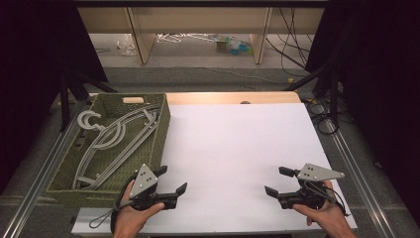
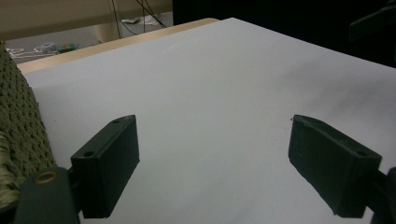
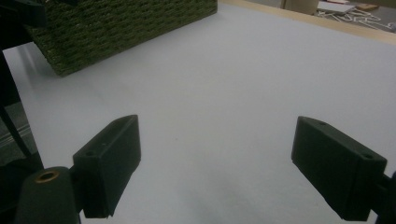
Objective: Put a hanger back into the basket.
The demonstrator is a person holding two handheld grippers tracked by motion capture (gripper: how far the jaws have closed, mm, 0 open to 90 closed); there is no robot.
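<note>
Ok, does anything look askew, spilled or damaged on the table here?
Nothing stands out. The grey hangers lie piled loosely inside the green woven basket at the table's left, none hanging over its rim. The white table surface is clean. The left gripper and right gripper are both open, holding nothing.

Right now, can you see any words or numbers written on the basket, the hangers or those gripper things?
None can be read. The green woven basket, the grey hangers inside it, the white table, the left gripper and the right gripper all show plain surfaces with no lettering, numbers or signs.
</note>
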